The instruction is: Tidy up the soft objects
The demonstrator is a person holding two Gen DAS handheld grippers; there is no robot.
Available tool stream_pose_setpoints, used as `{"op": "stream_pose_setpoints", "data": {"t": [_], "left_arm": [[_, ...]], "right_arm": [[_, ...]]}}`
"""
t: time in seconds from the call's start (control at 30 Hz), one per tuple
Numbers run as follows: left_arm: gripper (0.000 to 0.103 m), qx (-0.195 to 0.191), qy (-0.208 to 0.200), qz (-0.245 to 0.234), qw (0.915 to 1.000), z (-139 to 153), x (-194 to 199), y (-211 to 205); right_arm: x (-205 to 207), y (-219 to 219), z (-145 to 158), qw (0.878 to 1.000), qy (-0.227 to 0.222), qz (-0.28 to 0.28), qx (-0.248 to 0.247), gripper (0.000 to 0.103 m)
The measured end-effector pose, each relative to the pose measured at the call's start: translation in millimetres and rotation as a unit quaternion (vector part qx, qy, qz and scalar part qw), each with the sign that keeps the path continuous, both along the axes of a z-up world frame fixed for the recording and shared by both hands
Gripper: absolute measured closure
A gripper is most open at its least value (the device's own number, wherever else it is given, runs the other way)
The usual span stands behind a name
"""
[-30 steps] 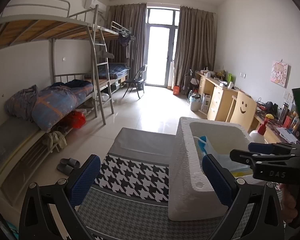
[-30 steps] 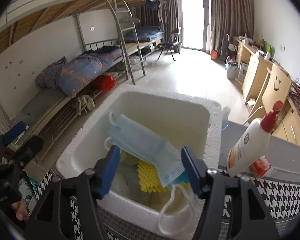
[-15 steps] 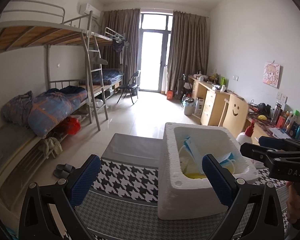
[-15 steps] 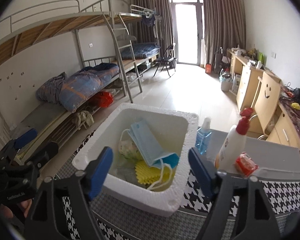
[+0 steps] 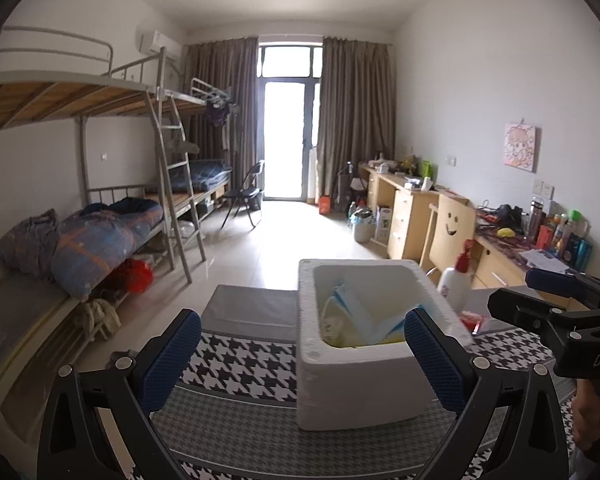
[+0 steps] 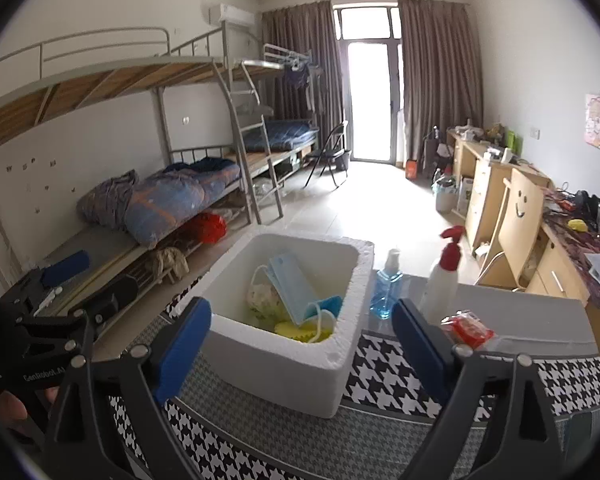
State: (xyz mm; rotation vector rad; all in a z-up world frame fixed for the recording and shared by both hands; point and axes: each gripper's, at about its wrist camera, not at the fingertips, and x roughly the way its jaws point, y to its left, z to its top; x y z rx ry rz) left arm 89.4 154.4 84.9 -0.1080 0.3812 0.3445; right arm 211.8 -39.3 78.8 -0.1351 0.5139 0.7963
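Note:
A white foam box [image 6: 340, 364] [image 5: 360, 384] stands on the houndstooth tablecloth [image 6: 380, 440]. Inside lie a blue face mask [image 6: 296, 292] [image 5: 356, 312], a yellow sponge [image 6: 300, 330] and a pale crumpled cloth [image 6: 262, 300]. My right gripper [image 6: 300, 352] is open and empty, held back from the box's near side. My left gripper [image 5: 300, 360] is open and empty, to the left of the box. Each gripper shows at the edge of the other's view.
Right of the box stand a blue bottle [image 6: 386, 292], a white pump bottle with a red top [image 6: 442, 284] [image 5: 456, 280] and a red packet [image 6: 468, 330]. Bunk beds line the left wall, desks the right.
Both grippers have pulled back and up from the box. The mask, first hanging over the box rim between my right fingers, now lies inside the box.

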Motion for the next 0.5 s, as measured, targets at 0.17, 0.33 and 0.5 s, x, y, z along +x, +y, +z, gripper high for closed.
{"op": "stream_pose_setpoints", "data": {"t": [0.17, 0.33, 0.5], "left_arm": [[0.001, 0.004, -0.01, -0.016, 0.9998, 3.6, -9.6, -15.8], [0.001, 0.011, -0.021, -0.025, 0.9994, 4.8, -20.2, -31.0], [0.001, 0.023, -0.033, -0.045, 0.9982, 3.8, -33.0, -46.1]], "right_arm": [[-14.4, -17.5, -0.9, 1.0, -0.009, -0.005, 0.015, 0.008], [-28.1, -34.9, -0.5, 0.999, -0.029, -0.022, 0.024, 0.008], [-39.7, -56.2, -5.4, 0.998, -0.038, -0.034, 0.044, 0.008]]}}
